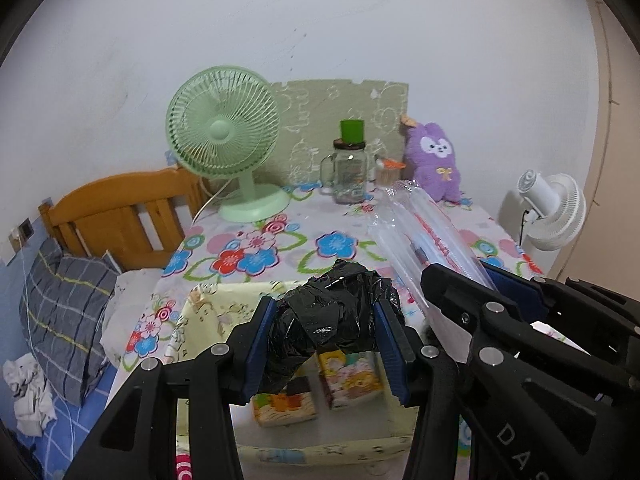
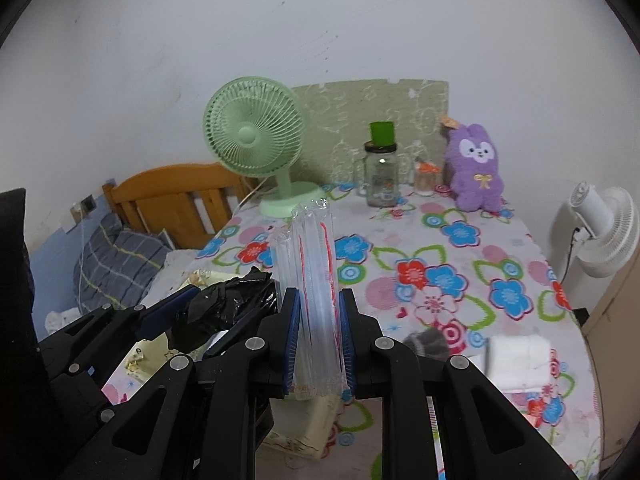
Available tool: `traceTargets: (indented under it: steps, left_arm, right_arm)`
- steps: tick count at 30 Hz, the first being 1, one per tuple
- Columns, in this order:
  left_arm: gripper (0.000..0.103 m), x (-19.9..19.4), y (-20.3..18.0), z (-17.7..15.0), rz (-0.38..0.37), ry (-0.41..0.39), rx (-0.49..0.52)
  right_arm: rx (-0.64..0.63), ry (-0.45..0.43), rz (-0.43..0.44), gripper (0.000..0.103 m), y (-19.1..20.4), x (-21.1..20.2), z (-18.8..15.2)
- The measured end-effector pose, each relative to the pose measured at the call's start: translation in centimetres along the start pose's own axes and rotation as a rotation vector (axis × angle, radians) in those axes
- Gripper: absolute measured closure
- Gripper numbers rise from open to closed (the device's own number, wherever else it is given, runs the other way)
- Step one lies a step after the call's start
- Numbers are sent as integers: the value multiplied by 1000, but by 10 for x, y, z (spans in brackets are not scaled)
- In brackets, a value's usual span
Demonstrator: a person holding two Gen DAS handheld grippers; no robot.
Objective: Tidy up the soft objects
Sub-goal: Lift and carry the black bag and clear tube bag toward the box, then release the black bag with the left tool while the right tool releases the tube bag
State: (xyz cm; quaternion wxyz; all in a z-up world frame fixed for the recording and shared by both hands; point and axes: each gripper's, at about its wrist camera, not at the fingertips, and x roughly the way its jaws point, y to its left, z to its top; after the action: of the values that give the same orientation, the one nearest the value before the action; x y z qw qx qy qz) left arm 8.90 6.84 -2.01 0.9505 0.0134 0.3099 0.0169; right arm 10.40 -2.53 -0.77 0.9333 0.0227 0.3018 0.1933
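The black bag point(image 1: 326, 320), crumpled into a wad, sits clamped between the blue pads of the left gripper point(image 1: 325, 344), held above a pale yellow box point(image 1: 208, 320) at the near left edge of the table point(image 1: 280, 248). Inside the box, below the bag, lie 2 small cartoon-printed packs point(image 1: 348, 380). Just to the right, the right gripper point(image 2: 318, 344) is closed on a clear pack point(image 2: 316, 288) with red stripes, which sticks up and away from its pads. The 2 grippers are side by side, close together. Near the right gripper, on the floral cloth, lie a grey fuzzy thing point(image 2: 426, 342) and a folded white cloth point(image 2: 518, 364). At the far end of the table stand a green fan point(image 1: 224, 136), a glass jar point(image 1: 348, 172) with a green cup on its lid, and a purple plush point(image 1: 434, 160). A white fan point(image 1: 554, 210) stands off the table to the right; a bed with a plaid pillow point(image 1: 64, 312) lies to the left.
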Motion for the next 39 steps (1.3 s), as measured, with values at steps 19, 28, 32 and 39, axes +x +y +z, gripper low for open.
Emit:
traceTargets:
  steps: [19, 28, 32, 39]
  left_arm:
    - [48, 47, 48, -20, 81, 117, -38]
    - [37, 58, 54, -32, 65, 179, -43]
    - [27, 60, 56, -33, 58, 190, -57]
    - [25, 58, 59, -35, 66, 194, -66]
  right_arm:
    - [-79, 120, 80, 80, 38, 62, -9]
    - [-78, 192, 104, 80, 42, 90, -16]
    - [-91, 207, 115, 81, 44, 95, -18]
    - [-119, 217, 131, 74, 49, 100, -18]
